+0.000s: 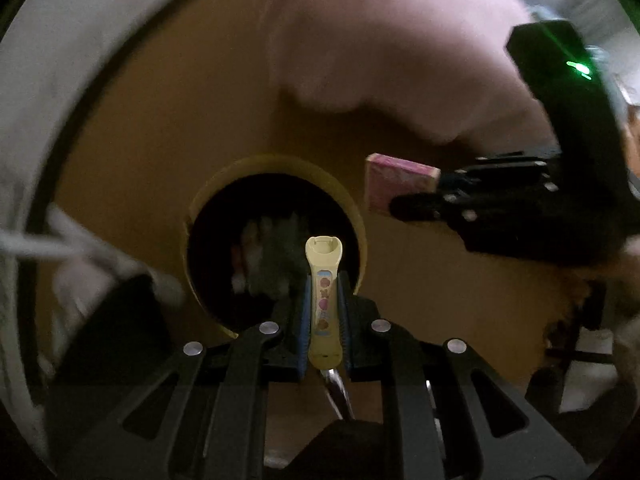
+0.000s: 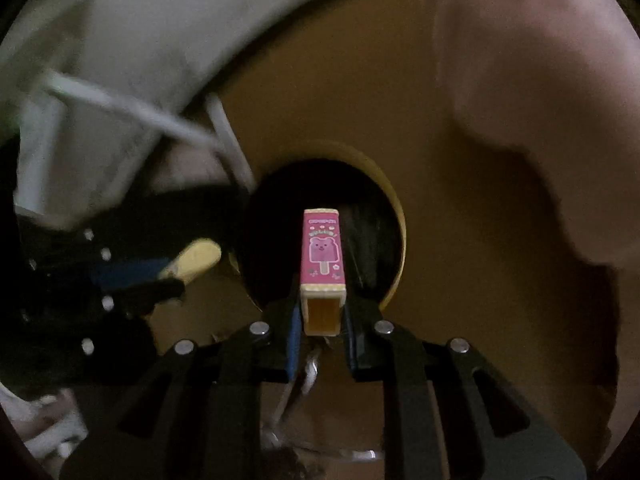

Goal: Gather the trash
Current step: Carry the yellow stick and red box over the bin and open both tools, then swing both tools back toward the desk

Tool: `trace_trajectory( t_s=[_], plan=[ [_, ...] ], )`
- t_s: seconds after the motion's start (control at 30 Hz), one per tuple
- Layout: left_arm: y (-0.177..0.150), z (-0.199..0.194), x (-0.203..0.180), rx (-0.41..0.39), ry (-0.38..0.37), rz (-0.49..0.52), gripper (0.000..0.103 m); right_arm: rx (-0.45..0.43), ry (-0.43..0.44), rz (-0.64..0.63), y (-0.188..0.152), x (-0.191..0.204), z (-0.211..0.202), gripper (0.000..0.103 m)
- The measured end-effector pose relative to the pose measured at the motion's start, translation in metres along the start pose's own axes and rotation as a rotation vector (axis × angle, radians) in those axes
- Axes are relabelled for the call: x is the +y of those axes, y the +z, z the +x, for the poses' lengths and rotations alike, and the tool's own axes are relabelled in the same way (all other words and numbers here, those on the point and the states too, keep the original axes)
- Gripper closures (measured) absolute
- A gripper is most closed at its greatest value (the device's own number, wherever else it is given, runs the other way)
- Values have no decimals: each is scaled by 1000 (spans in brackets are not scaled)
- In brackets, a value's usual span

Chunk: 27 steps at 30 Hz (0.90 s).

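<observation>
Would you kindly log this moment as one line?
left gripper: shut on yellow wrapper | right gripper: shut on pink box | both above bin opening

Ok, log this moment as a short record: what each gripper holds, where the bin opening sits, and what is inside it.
left gripper: shut on a slim pale-yellow plastic tube with stickers
right gripper: shut on a small pink cardboard box with a bear ice-lolly print
bin: round yellow-rimmed opening in a brown surface, just beyond both held items
bin contents: dark, blurred, cannot tell
surroundings: pink cloth at the upper right
</observation>
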<state>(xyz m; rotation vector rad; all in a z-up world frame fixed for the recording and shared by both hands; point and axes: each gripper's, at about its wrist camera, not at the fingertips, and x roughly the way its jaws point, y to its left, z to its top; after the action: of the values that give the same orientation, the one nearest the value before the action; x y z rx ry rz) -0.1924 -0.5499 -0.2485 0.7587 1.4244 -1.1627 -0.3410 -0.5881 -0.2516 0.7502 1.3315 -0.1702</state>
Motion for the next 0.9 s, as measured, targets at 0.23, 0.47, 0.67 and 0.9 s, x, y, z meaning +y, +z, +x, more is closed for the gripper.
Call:
trace_trajectory(
  t_s=[0.23, 0.47, 0.67, 0.9],
  plan=[
    [-1, 63, 38, 136, -44, -119, 91, 149, 11, 59, 2, -11, 78, 85],
    [4, 54, 49, 65, -73, -135, 57, 125, 87, 152, 7, -31, 69, 76],
    [10, 26, 24, -8, -47, -91, 6, -7, -13, 205, 11, -44, 22, 17],
    [2, -89, -33, -258, -49, 63, 6, -269, -459, 271, 16, -53, -100, 9]
  ],
)
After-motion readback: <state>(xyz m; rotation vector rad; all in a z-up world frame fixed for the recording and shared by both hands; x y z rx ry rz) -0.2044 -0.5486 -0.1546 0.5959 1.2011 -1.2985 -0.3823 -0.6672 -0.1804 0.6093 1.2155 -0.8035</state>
